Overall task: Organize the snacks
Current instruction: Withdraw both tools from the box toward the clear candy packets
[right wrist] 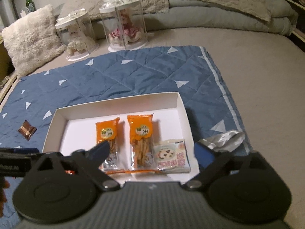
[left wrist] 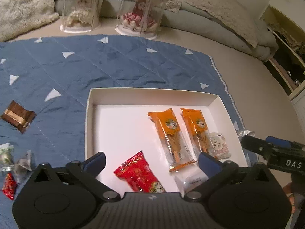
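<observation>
A white tray (left wrist: 89,118) lies on a blue quilt (left wrist: 95,66). In it lie two orange snack packs (left wrist: 172,137) (left wrist: 196,128), a white cookie pack (left wrist: 219,146), a red packet (left wrist: 142,174) and a clear white pack (left wrist: 192,181). My left gripper (left wrist: 152,162) is open and empty just above the red packet. My right gripper (right wrist: 152,150) is open and empty over the tray's near edge (right wrist: 152,179), above the orange packs (right wrist: 107,135) (right wrist: 141,139) and the cookie pack (right wrist: 171,155). The right gripper also shows in the left wrist view (left wrist: 270,150).
On the quilt left of the tray lie a brown packet (left wrist: 18,116), clear-wrapped snacks (left wrist: 6,156) and a small red packet (left wrist: 8,188). A silver wrapper (right wrist: 225,139) lies right of the tray. Two clear doll cases (left wrist: 82,9) (left wrist: 141,11) and pillows stand behind.
</observation>
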### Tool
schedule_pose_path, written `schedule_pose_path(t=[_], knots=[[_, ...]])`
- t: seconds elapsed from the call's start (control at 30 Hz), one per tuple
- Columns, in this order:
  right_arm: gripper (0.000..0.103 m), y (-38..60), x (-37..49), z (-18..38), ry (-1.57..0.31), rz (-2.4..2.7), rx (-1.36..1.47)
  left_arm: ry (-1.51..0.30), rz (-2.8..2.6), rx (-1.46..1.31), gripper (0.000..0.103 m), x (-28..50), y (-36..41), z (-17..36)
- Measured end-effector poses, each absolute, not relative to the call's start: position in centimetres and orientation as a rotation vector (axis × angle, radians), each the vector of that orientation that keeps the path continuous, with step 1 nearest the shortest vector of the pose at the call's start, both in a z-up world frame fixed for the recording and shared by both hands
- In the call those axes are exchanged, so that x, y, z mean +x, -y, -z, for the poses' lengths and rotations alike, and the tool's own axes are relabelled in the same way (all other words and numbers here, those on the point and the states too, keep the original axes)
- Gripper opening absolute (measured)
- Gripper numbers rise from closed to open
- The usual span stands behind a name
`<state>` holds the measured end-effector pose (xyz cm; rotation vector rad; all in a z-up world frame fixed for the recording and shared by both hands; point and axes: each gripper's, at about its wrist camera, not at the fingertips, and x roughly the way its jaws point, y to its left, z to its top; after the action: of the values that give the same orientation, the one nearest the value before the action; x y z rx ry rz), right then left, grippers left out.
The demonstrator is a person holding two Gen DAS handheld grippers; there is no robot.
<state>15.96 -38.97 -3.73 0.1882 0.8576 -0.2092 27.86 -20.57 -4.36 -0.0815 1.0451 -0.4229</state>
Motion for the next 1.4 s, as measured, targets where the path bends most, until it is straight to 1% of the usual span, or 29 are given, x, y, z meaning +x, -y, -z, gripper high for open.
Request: schedule_pose_path(t=[0.43,0.8,1.2,1.4], knots=[[0.103,37.0,14.4,2.6,-0.812,0.194,0.157,-1.005,0.357,-0.064,0.103,26.3,16.9,2.9],[0.103,33.1,16.4,2.8,-0.813,0.114,0.132,-0.947,0.275,-0.07,0.103,26.4,10.3,1.0],[0.103,25.2,19.6,3.3,-0.833,0.017,0.145,-0.918,0.171,-0.042,0.103,26.7,2.2,0.5],[0.103,21.1,21.0,4.0,-0.837,-0.05,0.138,-0.934,0.108,-0.04,0.103,27.5,-1.2,1.1]])
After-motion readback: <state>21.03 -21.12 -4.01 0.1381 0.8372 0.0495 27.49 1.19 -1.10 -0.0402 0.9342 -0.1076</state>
